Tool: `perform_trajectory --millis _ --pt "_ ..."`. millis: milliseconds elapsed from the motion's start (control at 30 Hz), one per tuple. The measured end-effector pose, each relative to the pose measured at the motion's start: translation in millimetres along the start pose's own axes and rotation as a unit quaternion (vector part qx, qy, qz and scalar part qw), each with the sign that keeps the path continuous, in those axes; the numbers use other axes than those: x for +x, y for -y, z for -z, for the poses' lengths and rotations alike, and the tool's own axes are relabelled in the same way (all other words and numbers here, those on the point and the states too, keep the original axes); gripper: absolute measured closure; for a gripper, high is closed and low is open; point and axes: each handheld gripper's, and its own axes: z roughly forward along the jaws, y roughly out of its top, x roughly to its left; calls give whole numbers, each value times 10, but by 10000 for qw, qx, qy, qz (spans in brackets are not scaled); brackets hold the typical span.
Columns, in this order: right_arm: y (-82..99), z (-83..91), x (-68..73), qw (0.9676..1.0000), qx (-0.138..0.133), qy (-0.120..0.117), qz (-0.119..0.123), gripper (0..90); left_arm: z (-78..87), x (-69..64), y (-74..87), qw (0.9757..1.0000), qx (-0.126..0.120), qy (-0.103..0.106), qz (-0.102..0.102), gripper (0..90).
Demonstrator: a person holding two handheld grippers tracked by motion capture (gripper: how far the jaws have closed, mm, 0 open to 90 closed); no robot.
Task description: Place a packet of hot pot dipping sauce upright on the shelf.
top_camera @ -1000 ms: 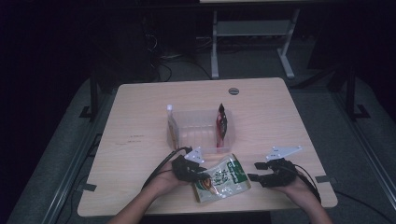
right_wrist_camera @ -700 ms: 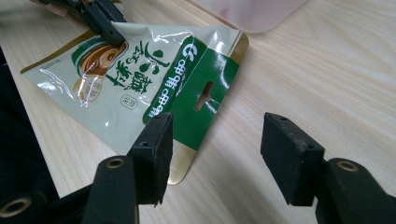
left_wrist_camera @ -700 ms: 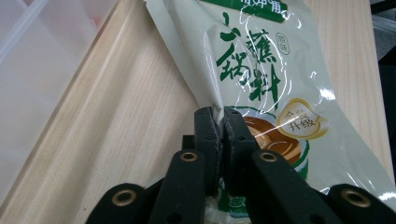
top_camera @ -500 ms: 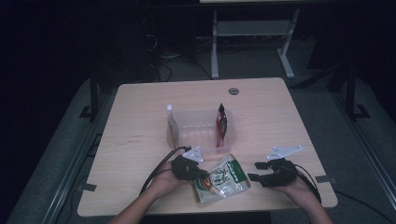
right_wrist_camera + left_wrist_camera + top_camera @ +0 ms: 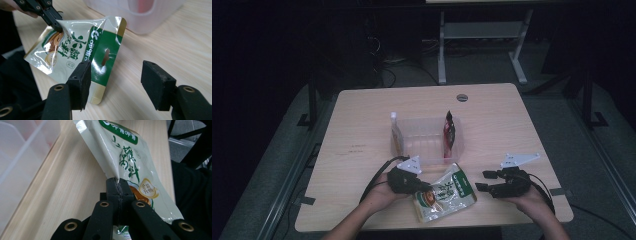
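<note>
Glossy cream-and-green pouch (image 5: pixel 75 47) is pinched at its edge by the left tool (image 5: pixel 117 185); the right tool (image 5: pixel 115 85) gapes wide.

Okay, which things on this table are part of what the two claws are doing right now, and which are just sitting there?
In the job:
- green and cream pouch, one edge pinched in the left claw
- right claw, open, just beside the pouch

Lying about:
- clear plastic bin
- small bottle standing at the bin's left end
- red packet upright at its right end
</note>
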Motion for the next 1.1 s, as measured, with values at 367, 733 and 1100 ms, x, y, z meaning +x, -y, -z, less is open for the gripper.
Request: perform_trajectory --millis 367,733,1100 --pt "-341 -260 148 9965 -203 -768 250 378 442 -29 130 9992 -393 -77 29 900" --pt "-571 -633 246 9870 -159 -1560 342 304 581 -89 177 9979 -639 -103 -9 900" --pt "-515 -715 293 9833 76 -1795 285 424 563 -107 130 9976 -690 -48 -60 900"
